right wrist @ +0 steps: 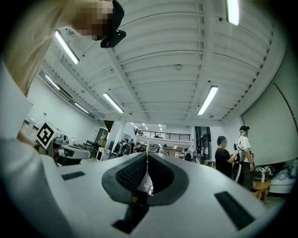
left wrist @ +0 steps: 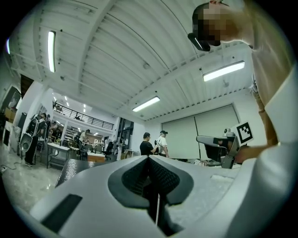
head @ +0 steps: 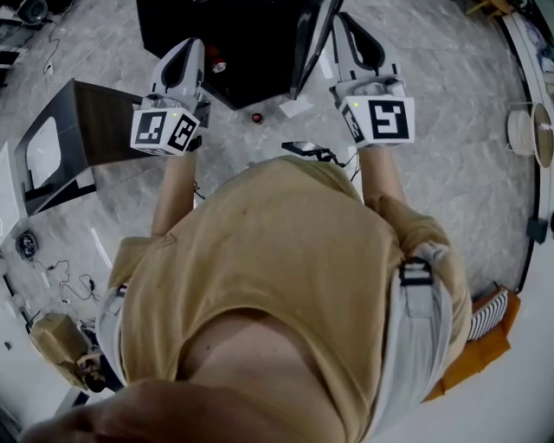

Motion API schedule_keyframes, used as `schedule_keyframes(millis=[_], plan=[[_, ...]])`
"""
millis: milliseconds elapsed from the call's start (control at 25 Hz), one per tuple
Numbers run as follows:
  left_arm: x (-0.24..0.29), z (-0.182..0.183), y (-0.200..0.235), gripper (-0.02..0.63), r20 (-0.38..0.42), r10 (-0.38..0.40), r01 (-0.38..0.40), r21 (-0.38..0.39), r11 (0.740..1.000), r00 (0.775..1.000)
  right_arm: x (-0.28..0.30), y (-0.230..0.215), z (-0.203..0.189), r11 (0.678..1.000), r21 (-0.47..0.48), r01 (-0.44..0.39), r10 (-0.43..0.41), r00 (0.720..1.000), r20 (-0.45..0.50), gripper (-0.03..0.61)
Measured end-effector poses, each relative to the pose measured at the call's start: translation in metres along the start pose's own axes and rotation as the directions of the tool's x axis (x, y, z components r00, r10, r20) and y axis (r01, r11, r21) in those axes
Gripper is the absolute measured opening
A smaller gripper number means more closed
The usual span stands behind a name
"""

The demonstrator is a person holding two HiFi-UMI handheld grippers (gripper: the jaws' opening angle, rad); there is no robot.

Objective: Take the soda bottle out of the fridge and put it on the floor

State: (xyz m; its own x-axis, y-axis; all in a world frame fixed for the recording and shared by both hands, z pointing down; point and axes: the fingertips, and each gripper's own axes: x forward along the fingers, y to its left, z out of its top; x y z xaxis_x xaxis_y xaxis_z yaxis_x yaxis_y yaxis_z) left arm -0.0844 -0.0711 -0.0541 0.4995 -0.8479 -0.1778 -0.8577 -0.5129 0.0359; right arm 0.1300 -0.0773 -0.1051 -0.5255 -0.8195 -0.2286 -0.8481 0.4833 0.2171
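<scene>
In the head view both grippers are held up in front of the person's chest, over a grey marble floor. My left gripper (head: 192,48) and my right gripper (head: 346,26) point toward a black fridge (head: 251,52) whose door (head: 305,43) stands open. A small red round thing (head: 257,118) sits on the floor just before the fridge; I cannot tell if it is the soda bottle seen from above. In their own views the left gripper (left wrist: 149,158) and the right gripper (right wrist: 147,155) point slightly upward at the hall, jaws together, nothing between them.
A dark side table (head: 78,130) stands left of the fridge. Cables (head: 69,277) lie on the floor at the left, a white sheet (head: 294,108) by the fridge. Two people (left wrist: 154,144) stand far off in the hall.
</scene>
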Motion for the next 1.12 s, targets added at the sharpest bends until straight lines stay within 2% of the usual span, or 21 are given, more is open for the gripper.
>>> schedule_keyframes(millis=[400, 680, 1120], plan=[[-0.032, 0.017, 0.002, 0.002, 0.002, 0.013, -0.013, 0.023, 1.000, 1.000, -0.018, -0.016, 0.015, 0.999, -0.020, 0.049, -0.049, 0.999, 0.022, 0.003], [-0.050, 0.018, -0.006, 0.002, -0.020, 0.029, -0.027, 0.086, 0.996, 0.999, -0.027, -0.025, 0.014, 0.997, 0.002, 0.077, -0.077, 0.997, 0.018, 0.003], [-0.067, 0.007, -0.009, 0.002, -0.050, 0.041, -0.037, 0.081, 0.996, 0.998, -0.029, -0.028, 0.016, 0.997, 0.011, 0.082, -0.082, 0.996, 0.023, 0.003]])
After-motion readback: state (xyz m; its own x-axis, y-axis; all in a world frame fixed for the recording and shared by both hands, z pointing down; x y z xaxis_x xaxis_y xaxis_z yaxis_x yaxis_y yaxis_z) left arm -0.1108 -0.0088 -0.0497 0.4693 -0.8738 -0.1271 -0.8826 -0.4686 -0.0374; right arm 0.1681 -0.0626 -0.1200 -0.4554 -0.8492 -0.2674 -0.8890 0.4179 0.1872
